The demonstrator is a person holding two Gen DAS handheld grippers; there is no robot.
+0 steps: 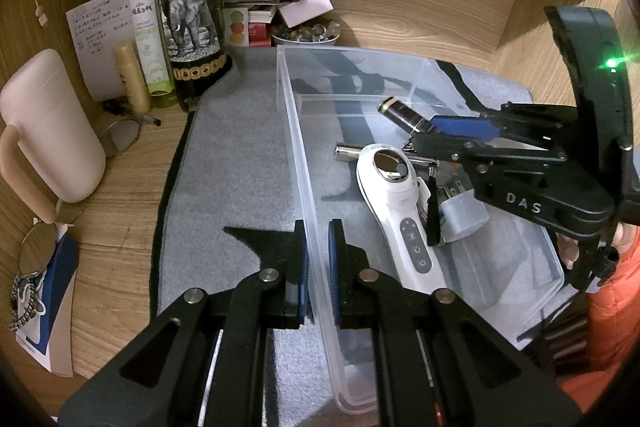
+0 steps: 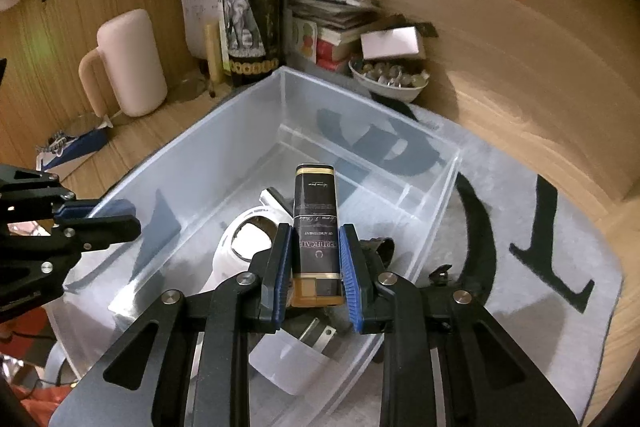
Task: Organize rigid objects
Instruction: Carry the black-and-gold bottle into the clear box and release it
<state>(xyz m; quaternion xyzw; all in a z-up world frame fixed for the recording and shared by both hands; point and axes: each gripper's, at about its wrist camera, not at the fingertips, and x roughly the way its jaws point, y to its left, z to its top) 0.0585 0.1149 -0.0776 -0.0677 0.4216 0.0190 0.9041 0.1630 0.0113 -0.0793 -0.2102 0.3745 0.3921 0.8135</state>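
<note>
Left gripper (image 1: 318, 259) closed on the near left wall of the clear rectangular plastic bin (image 1: 294, 131); blue pads pressed to either side of the thin wall, one inside, one outside. Seen again in the right wrist view at far left (image 2: 116, 217), clamped on the bin rim.

Right gripper (image 2: 316, 267) closed on a flat black bottle with gold trim and gold cap (image 2: 316, 223), pads against its two narrow sides, cap end nearest the camera, base pointing away over the bin interior. Held above the bin floor, tilted downward. In the left wrist view, same bottle (image 1: 402, 113) projecting from the right gripper (image 1: 426, 131) over the right half of the bin.

Inside the bin, toward its near right part: white handheld device with round metal head and grey button panel (image 1: 400, 199), lying flat; a silver metal bar (image 1: 352, 151) partly under its head; a small white plug adapter with metal prongs (image 1: 460, 211) just right of it. Possibly a dark item beside the adapter, blurred and half hidden.

Bin resting on a grey mat with black lettering (image 2: 540, 227) on a wooden desk (image 1: 120, 207). Far left beyond the mat: dark wine bottle with elephant label (image 1: 192, 15), pale pink lidded mug (image 1: 52, 127).
</note>
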